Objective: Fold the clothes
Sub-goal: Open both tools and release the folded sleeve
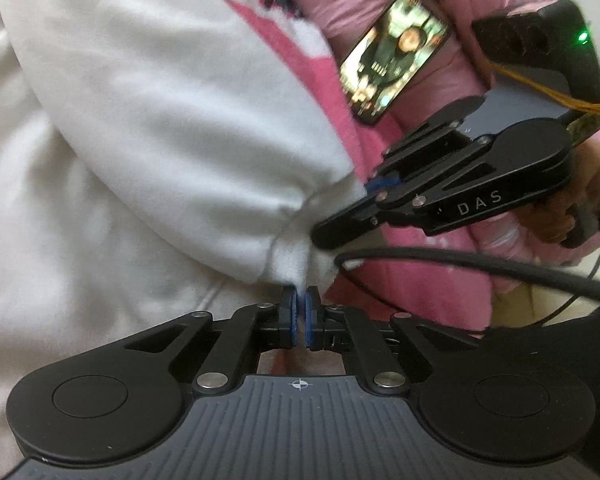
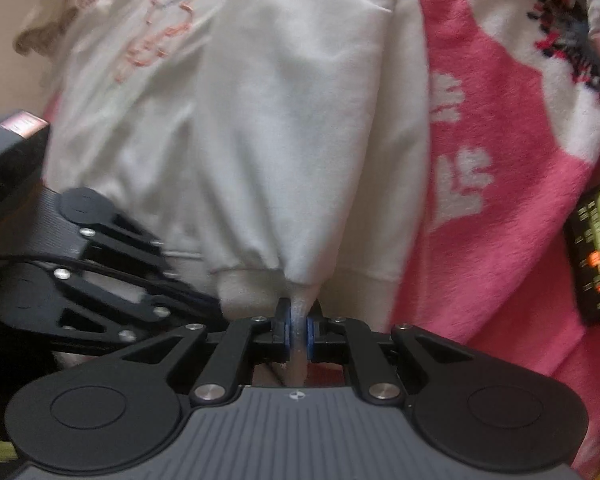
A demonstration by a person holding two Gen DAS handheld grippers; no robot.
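A white sweatshirt (image 2: 148,128) with pink stitched figures lies on a pink blanket (image 2: 500,208). Its sleeve (image 2: 292,140) runs toward both grippers and ends in a ribbed cuff (image 2: 244,296). In the left wrist view my left gripper (image 1: 300,306) is shut on the cuff's edge (image 1: 290,264), with white cloth pinched between the blue pads. My right gripper (image 2: 299,322) is shut on a fold of the same cuff end. It enters the left wrist view from the right as the right gripper (image 1: 352,208), close beside the left one. The left gripper's fingers (image 2: 168,300) show at the cuff's left.
A lit phone (image 1: 396,56) lies on the blanket to the right of the sleeve, seen also as the phone (image 2: 596,248). A person's hand (image 1: 580,204) holds the right gripper in front of a pink padded jacket (image 1: 440,0). A black cable (image 1: 480,264) crosses below it.
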